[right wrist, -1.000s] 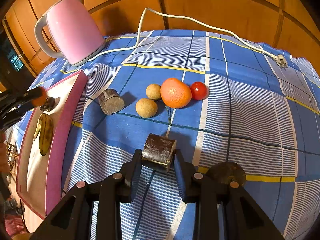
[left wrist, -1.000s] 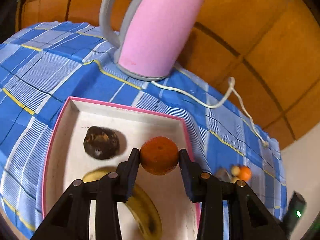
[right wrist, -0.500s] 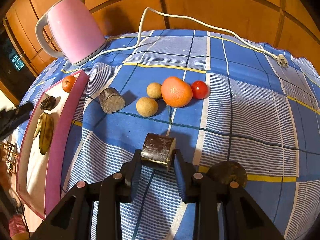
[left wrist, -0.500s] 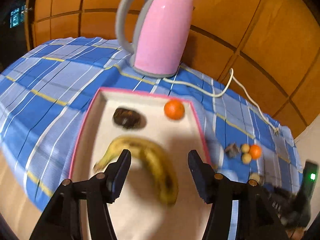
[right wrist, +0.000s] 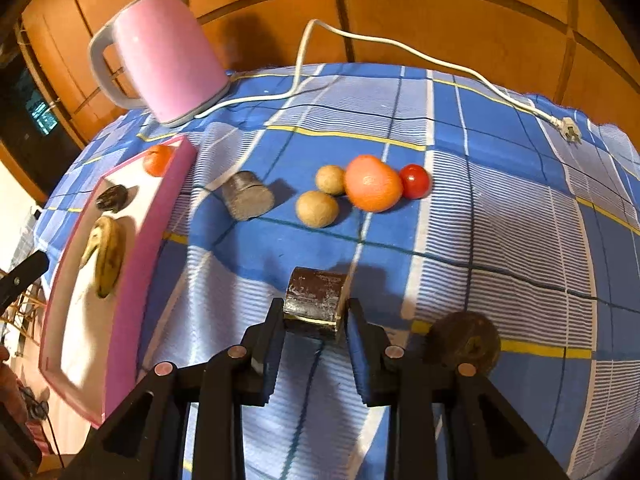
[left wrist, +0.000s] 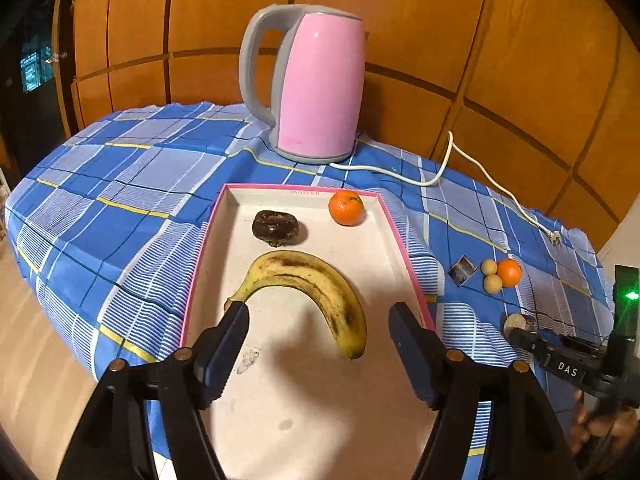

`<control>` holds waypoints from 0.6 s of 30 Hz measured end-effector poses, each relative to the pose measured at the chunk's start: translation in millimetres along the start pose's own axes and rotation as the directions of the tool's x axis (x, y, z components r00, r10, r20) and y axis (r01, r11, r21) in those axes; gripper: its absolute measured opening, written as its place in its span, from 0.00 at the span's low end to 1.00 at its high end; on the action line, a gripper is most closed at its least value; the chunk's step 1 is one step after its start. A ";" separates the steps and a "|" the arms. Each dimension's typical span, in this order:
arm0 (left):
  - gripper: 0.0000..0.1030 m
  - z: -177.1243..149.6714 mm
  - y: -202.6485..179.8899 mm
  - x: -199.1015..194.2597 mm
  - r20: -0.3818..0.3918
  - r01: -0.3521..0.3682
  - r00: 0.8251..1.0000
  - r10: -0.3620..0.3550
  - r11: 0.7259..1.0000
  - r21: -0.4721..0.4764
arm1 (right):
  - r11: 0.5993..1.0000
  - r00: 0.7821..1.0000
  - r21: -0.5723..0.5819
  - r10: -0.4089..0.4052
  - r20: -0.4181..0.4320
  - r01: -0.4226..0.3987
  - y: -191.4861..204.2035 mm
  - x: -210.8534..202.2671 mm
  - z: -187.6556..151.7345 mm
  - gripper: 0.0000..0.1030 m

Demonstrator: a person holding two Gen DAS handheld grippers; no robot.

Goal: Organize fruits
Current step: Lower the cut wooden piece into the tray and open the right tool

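Note:
A pink-rimmed white tray [left wrist: 404, 256] [right wrist: 132, 280] holds a small orange [left wrist: 346, 207] [right wrist: 157, 159], a dark wrinkled fruit [left wrist: 276, 227] [right wrist: 113, 198] and a spotted banana [left wrist: 320, 284] [right wrist: 107, 256]. My left gripper [left wrist: 318, 320] hovers over the tray's near end, its jaws opening with nothing between them. My right gripper [right wrist: 314, 312] is shut on a dark brown cylindrical piece [right wrist: 316, 300] on the cloth. Beyond it lie a grey-brown chunk [right wrist: 247, 200], two tan round fruits [right wrist: 317, 209], a big orange [right wrist: 373, 184] and a red tomato [right wrist: 414, 181].
A pink kettle [left wrist: 316, 84] [right wrist: 164, 56] stands at the back of the blue checked tablecloth [left wrist: 120, 184], its white cord [right wrist: 360, 40] trailing to a plug. A dark round fruit [right wrist: 464, 340] lies right of my right gripper. A wooden wall stands behind; the table edge drops left.
My left gripper let go of the small orange at the tray's far right corner, then opened and drew back and up. The right gripper stayed shut on the dark piece.

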State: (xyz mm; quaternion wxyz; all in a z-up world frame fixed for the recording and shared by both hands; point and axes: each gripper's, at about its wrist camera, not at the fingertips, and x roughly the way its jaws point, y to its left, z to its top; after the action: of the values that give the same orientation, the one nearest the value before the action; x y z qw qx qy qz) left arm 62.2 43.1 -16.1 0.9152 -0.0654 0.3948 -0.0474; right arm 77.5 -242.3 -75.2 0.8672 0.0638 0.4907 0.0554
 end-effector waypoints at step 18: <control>0.71 -5.4 15.9 -4.2 -0.004 -0.002 1.000 0.002 1.000 -0.030 | 0.958 0.972 -0.165 0.233 -0.036 -0.235 91.5 -9.8 20.3 0.29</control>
State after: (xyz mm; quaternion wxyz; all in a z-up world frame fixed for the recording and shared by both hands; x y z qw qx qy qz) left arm 56.0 58.9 -19.2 0.9134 -0.0788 0.3973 -0.0408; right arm 86.9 -154.8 -41.4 0.8529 0.0476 0.4802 0.1994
